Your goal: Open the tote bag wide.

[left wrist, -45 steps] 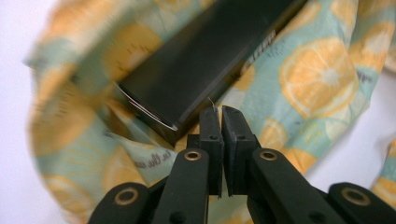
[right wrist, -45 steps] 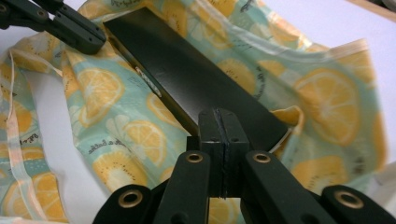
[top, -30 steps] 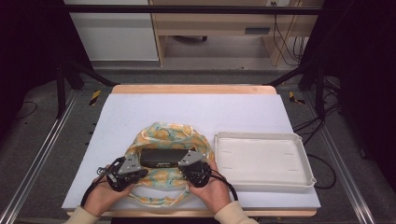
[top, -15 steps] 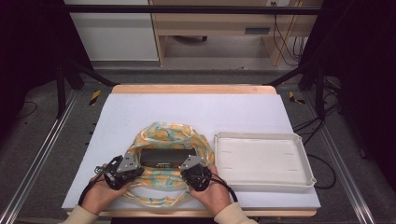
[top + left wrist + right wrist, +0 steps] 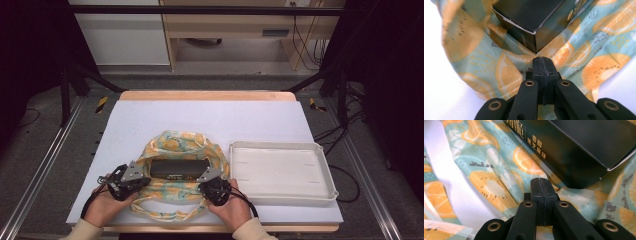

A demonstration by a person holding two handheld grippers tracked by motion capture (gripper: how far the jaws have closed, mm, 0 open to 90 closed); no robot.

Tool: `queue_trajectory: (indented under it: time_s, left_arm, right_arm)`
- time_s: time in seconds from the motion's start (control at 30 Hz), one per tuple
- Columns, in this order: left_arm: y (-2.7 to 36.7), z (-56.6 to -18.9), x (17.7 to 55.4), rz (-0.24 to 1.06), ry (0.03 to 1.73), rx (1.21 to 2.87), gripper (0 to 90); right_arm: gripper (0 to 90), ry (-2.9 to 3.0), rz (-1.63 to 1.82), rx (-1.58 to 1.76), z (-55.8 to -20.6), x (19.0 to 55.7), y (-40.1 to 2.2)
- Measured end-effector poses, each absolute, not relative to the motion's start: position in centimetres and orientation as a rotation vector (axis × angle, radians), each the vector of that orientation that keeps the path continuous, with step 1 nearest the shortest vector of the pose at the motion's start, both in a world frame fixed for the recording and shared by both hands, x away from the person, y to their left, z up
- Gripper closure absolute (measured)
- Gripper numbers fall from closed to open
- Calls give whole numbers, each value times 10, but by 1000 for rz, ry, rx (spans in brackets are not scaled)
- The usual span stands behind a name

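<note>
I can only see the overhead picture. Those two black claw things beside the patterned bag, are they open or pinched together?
Observer: Pinched together. Up close, the left gripper and the right gripper each have their jaws closed flat against each other. I cannot tell whether any cloth is caught between them.
Operator: What is the dark block lying in the bag?
Observer: A black box. The right gripper view shows gold Chinese characters printed along its side.
Operator: And the pattern on the bag?
Observer: The bag has orange slices and other cut fruit on a pale blue-green ground.
</note>
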State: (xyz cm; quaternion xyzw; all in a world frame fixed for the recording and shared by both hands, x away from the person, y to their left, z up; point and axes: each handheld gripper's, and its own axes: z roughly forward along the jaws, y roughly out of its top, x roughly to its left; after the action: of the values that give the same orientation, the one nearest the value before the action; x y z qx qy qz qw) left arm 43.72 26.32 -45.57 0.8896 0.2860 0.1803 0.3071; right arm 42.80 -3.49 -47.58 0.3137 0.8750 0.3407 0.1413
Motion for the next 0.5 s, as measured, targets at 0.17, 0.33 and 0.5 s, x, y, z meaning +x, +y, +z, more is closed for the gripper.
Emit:
queue_trajectory:
  time_s: [0.17,0.33,0.5]
  left_arm:
    - [271,-426,434,463,735,2239,896]
    - [272,-404,453,514,727,2182,890]
    - [270,-395,480,507,725,2132,883]
  right_arm:
    - [900,2523,982,914,-476,427,-35]
    - [900,2523,979,894,-476,428,-35]
    - [900,2523,981,896,-476,427,-35]
